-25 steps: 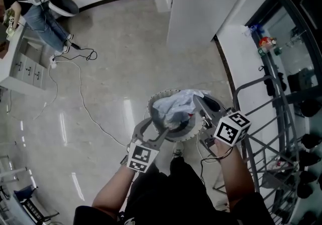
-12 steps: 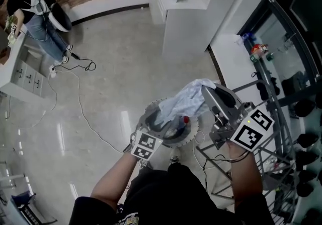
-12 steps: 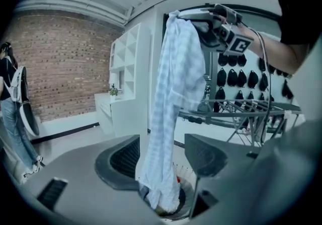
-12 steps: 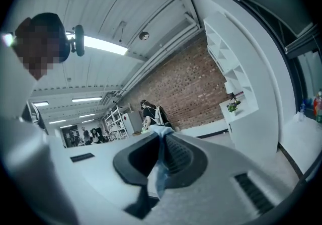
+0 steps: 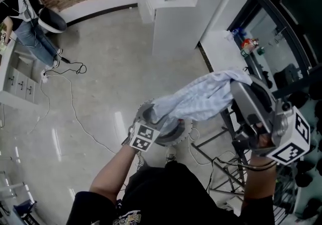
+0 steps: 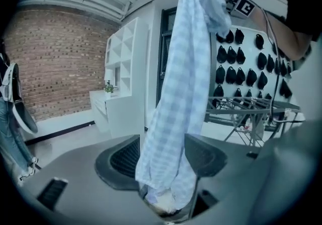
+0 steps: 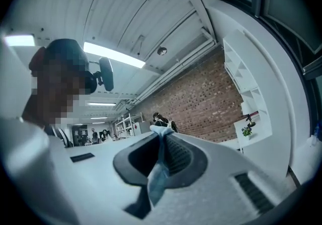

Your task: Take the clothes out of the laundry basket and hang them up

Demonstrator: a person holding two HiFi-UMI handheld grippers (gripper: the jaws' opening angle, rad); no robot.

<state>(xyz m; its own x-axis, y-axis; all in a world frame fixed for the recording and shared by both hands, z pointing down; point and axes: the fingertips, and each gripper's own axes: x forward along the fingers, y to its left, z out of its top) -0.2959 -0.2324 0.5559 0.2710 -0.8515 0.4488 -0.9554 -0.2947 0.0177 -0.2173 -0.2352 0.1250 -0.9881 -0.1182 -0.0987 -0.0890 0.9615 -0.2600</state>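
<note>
Right gripper view: the right gripper (image 7: 161,138) is clamped on a checked shirt (image 7: 157,176). The shirt hangs down between the parted jaws of the left gripper (image 6: 163,156), above the laundry basket (image 5: 177,136).

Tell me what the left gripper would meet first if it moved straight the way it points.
The checked shirt, which hangs between its jaws; what lies behind the cloth I cannot tell.

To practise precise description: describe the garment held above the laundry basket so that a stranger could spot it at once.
Find the round grey laundry basket near the person's feet. A garment stretches up from it to the right gripper, which is shut on its top. Nothing else nearby is pale blue-and-white check.
</note>
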